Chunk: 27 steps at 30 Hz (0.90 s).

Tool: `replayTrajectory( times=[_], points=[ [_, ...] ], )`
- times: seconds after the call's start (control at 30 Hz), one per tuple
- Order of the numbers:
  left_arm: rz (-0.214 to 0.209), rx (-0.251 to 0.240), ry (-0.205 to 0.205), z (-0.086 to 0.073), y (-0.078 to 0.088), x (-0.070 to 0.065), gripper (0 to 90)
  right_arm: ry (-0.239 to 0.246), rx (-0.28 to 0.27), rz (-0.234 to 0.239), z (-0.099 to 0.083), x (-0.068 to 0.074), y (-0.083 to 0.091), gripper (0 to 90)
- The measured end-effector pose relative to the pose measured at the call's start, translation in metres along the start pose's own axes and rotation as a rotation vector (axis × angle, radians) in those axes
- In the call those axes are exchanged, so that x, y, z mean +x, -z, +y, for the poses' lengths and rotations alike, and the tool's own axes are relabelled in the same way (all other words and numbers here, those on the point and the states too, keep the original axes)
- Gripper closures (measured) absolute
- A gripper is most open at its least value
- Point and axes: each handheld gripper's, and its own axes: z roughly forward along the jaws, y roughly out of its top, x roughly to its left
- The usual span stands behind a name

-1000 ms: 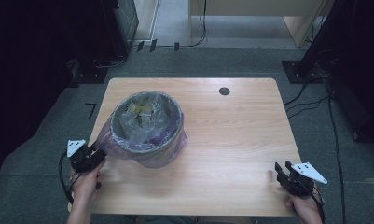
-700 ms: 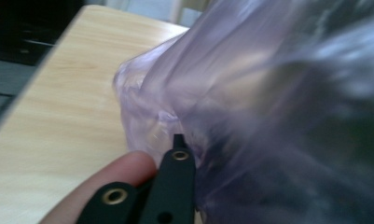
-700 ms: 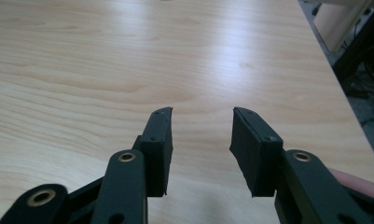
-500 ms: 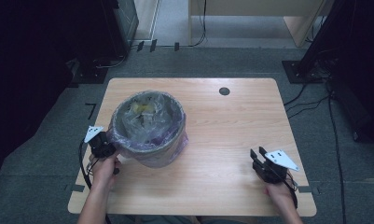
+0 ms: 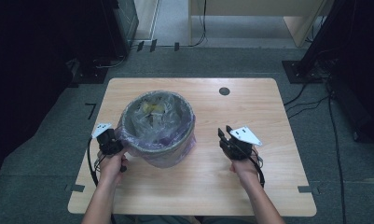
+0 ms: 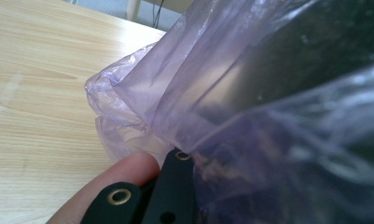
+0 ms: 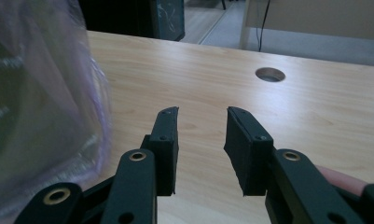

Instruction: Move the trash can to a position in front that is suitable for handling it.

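A dark round bin (image 5: pixel 157 122) lined with a thin purple bag (image 5: pixel 175 156) stands on the left half of the wooden table (image 5: pixel 273 186); scraps lie inside it. My left gripper (image 5: pixel 115 145) presses against the bag's left side. In the left gripper view its jaws (image 6: pixel 189 156) sit together at a fold of the purple bag (image 6: pixel 250 107), and the film hides the far jaw. My right gripper (image 5: pixel 225 133) hovers just right of the bin, jaws apart with nothing between them. In the right gripper view the right gripper (image 7: pixel 201 114) faces bare wood, with the bag (image 7: pixel 40 116) at its left.
A round cable hole (image 5: pixel 224 91) is at the table's back, also seen as the hole (image 7: pixel 270 73) ahead of the right gripper. Bare wood spreads to the right and front of the bin. Dark stands and cables lie on the floor around the table.
Both hands have come inward from the table's front corners. The left gripper closed in on the bag's side, the right gripper slid left toward the bin, and the bin shifted slightly right.
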Motion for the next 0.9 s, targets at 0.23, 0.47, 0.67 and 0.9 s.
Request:
replayTrajectory(
  times=[0.23,0.47,0.67,0.9],
  points=[
    [-0.021,0.012,-0.013,-0.006,-0.007,-0.013,90.0,0.020,0.012,0.018,0.014,0.020,-0.022,64.7],
    [-0.041,0.032,-0.041,-0.011,-0.012,-0.030,90.0,0.007,0.003,0.054,0.021,0.031,-0.032,68.3],
    [-0.087,0.061,-0.079,-0.015,-0.013,-0.046,90.0,-0.024,-0.001,0.100,0.016,0.018,-0.021,78.1],
    [-0.121,0.075,-0.117,-0.030,-0.004,-0.069,90.0,-0.044,-0.001,0.078,0.006,0.008,0.006,84.2]
  ],
)
